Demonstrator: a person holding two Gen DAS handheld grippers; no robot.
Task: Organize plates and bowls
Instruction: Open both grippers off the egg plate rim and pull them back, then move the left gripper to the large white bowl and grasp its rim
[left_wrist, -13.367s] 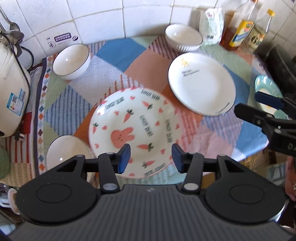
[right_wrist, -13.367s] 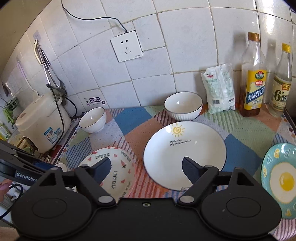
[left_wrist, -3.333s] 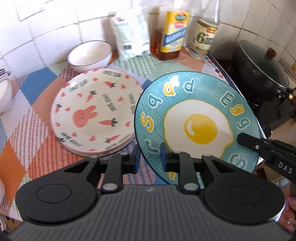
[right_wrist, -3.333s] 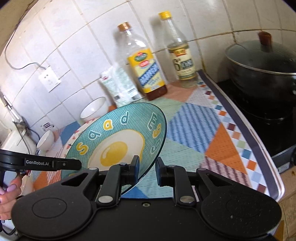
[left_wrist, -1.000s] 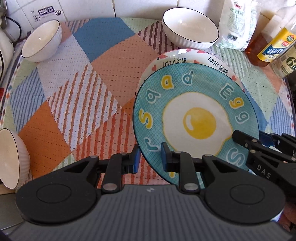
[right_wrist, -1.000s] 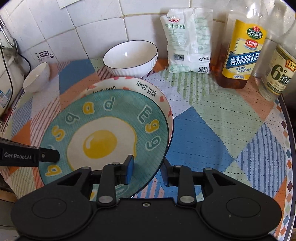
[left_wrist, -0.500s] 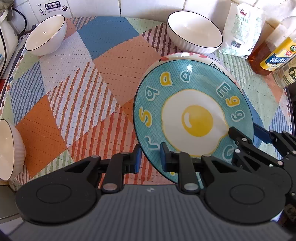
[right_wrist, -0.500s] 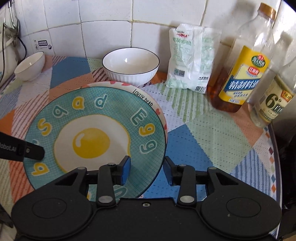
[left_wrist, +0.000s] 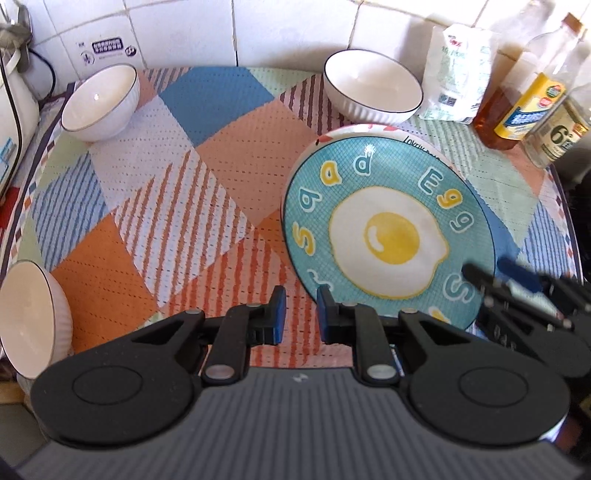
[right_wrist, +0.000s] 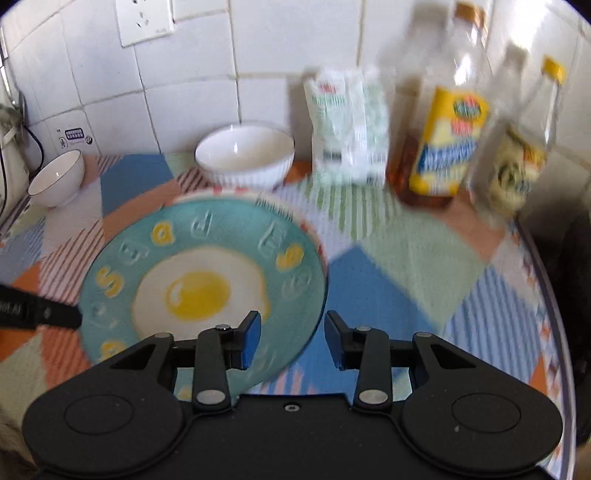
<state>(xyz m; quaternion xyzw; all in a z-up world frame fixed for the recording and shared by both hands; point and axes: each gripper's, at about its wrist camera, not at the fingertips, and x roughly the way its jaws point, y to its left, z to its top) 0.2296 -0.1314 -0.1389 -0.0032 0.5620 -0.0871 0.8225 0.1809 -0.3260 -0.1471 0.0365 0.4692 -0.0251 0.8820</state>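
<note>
Both hand-held grippers released egg plate (left_wrist: 388, 236); right view blurred.

The teal egg plate (left_wrist: 388, 236) is lying flat atop the carrot plate (left_wrist: 369, 130); three white bowls (left_wrist: 373, 86) (left_wrist: 99, 101) (left_wrist: 29, 317) are sitting upright, well apart.

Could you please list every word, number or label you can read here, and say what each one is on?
"Egg", twice around the egg plate.
"LOVELY", partly hidden, on the rim of the plate beneath it.
"6°" on the clear bottle.
The bag, the yellow-label bottle and the wall sticker are too small or blurred to read.
</note>
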